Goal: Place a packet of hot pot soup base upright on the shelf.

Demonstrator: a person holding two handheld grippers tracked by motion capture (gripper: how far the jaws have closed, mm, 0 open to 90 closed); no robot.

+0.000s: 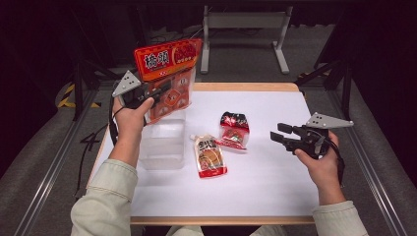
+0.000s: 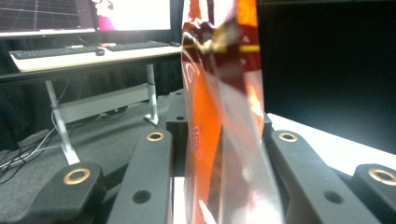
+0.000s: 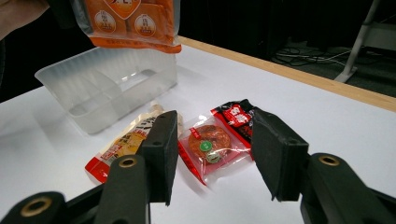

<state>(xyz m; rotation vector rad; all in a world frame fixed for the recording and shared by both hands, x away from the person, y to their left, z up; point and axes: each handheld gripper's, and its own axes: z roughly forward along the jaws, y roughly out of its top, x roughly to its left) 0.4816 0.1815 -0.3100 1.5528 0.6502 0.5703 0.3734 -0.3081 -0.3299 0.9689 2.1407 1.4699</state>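
Two packets lie loose on the white table (image 1: pixel 275 182), and a third hangs in your left gripper (image 1: pixel 156 92), clamped on it mid-body. That one is the big orange snack bag (image 1: pixel 167 81), red header up top, held upright in the air above the clear plastic tub (image 1: pixel 162 142). In the left gripper view the bag (image 2: pixel 219 140) stands edge-on between the black jaws, which press it from both sides.

The tub sits on the left part of the table, just in front of your left hand (image 1: pixel 130 120). It's see-through w/ a divider inside (two compartments, as far as the right gripper view shows), and both look empty; the bag's bottom edge (image 3: pixel 128 32) hangs over the tub (image 3: pixel 107 88) and isn't inside it yet.

Just right of the tub lies the spouted sauce pouch (image 1: pixel 210 156), flat, cap end toward the tub. Beside that, near the table's middle, lies the small red-and-black packet (image 1: pixel 233 130), close to the pouch; can't tell if they touch.

Your right gripper (image 1: pixel 284 137) hovers over the right side of the table, jaws parted w/ nothing between them. They point at the small packet (image 3: pixel 219 140), and the pouch (image 3: pixel 126 140) shows behind the left jaw.
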